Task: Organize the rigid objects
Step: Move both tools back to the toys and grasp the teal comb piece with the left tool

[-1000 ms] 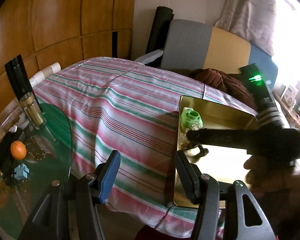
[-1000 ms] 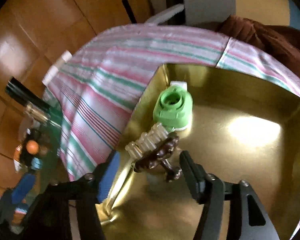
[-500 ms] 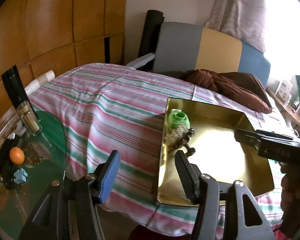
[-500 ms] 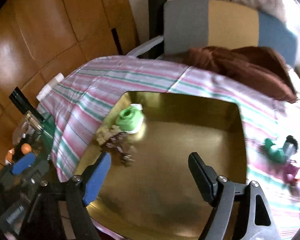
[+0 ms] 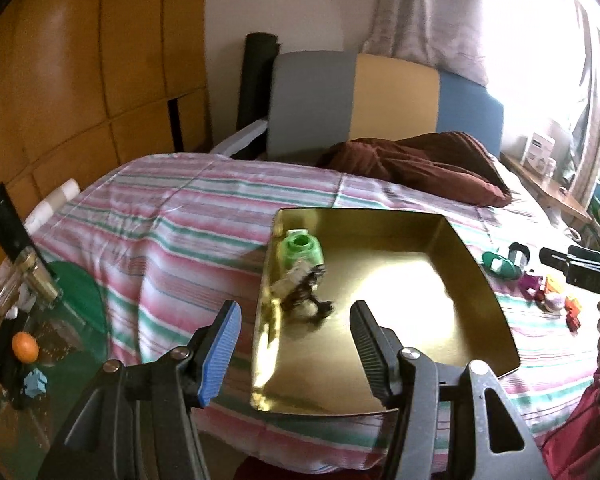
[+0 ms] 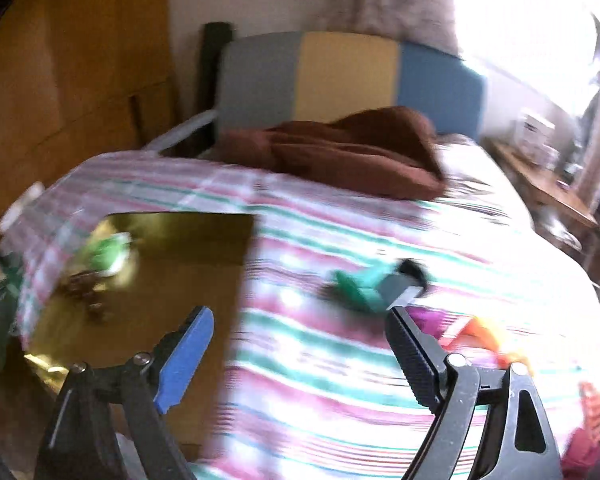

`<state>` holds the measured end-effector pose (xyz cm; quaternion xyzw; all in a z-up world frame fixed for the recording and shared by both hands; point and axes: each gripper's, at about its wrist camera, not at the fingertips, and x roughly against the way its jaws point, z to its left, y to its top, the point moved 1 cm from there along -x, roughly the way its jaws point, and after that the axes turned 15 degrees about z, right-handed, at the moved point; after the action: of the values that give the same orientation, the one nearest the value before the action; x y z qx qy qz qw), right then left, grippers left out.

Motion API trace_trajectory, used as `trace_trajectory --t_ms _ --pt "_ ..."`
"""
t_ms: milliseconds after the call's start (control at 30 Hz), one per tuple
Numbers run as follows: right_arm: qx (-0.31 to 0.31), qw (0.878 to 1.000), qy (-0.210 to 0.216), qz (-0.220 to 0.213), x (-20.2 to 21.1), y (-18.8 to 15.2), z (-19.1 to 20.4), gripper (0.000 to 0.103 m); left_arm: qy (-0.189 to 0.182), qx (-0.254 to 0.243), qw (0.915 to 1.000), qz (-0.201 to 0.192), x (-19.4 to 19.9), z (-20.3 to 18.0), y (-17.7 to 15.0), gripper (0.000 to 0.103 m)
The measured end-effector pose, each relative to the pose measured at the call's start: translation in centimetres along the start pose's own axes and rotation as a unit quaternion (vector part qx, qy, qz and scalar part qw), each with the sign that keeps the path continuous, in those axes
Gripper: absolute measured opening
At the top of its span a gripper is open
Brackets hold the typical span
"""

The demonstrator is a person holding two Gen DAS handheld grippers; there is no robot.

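Toys lay scattered on the bed right of the gold tray (image 5: pixel 476 280), so the right claw (image 6: pixel 300 356), empty and opening, pointed there; the left claw (image 5: pixel 296 344) stood spread, empty, before the tray.

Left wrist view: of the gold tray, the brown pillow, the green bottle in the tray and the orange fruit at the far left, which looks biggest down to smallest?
1. Gold tray
2. Brown pillow, though it lies farther back, so its true size may be closer to the tray's
3. Green bottle
4. Orange fruit
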<state>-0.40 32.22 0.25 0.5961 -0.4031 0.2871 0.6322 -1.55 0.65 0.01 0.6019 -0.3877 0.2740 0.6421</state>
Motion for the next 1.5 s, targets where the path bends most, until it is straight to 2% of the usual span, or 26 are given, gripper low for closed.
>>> trace_trajectory --t_ms 167,200,333,367,400,467,633,767,933,1100,1267,1433,1500 --pt "-0.072 0.995 -0.072 -0.007 -0.8 -0.5 -7.8 0.094 -0.005 -0.027 0.9996 -0.001 0.2 -2.4 0.4 0.057" --pt "-0.094 0.991 -0.093 -0.01 -1.2 -0.8 -9.9 0.095 -0.006 -0.033 0.9994 0.0 0.2 -2.8 0.5 0.057" --pt "-0.183 0.974 -0.137 -0.01 -2.9 -2.7 -16.2 0.095 -0.009 -0.053 0.9986 -0.001 0.2 -5.0 0.8 0.057" --pt "-0.216 0.966 -0.143 0.008 -3.5 -3.4 -17.8 0.095 -0.01 -0.058 0.9983 -0.001 0.2 -5.7 0.9 0.057" --pt "-0.253 0.959 -0.128 0.026 -3.9 -3.8 -19.4 0.095 -0.013 -0.061 0.998 0.0 0.1 -6.1 1.0 0.057" --pt "-0.301 0.949 -0.095 0.019 -3.7 -4.2 -21.2 0.095 -0.02 -0.067 0.9976 0.004 -0.2 -7.0 1.3 0.057" --pt "-0.33 0.941 -0.072 0.028 -3.7 -4.6 -22.4 0.095 -0.035 -0.095 0.9948 0.013 -0.7 -9.9 1.5 0.057" --pt "-0.333 0.94 -0.065 0.032 -3.9 -4.9 -22.0 0.096 -0.048 -0.119 0.9916 0.014 -0.8 -12.1 1.6 0.057" --pt "-0.338 0.939 -0.062 0.032 -3.8 -5.2 -22.0 0.096 -0.075 -0.135 0.9873 0.036 -1.8 -14.2 2.1 0.057" --pt "-0.359 0.931 -0.058 0.034 -3.7 -5.5 -22.9 0.096 -0.113 -0.163 0.9788 0.052 -2.3 -17.2 2.9 0.057" --pt "-0.385 0.921 -0.034 0.04 -4.0 -6.1 -23.8 0.096 -0.135 -0.198 0.9689 0.062 -3.1 -20.9 4.3 0.057" --pt "-0.392 0.919 -0.019 0.029 -3.5 -6.3 -24.1 0.097 -0.14 -0.23 0.9594 0.085 -5.7 -24.8 6.4 0.057" --pt "-0.395 0.918 -0.01 0.028 -3.5 -6.3 -24.1 0.097 -0.129 -0.234 0.959 0.095 -7.1 -25.7 7.3 0.057"
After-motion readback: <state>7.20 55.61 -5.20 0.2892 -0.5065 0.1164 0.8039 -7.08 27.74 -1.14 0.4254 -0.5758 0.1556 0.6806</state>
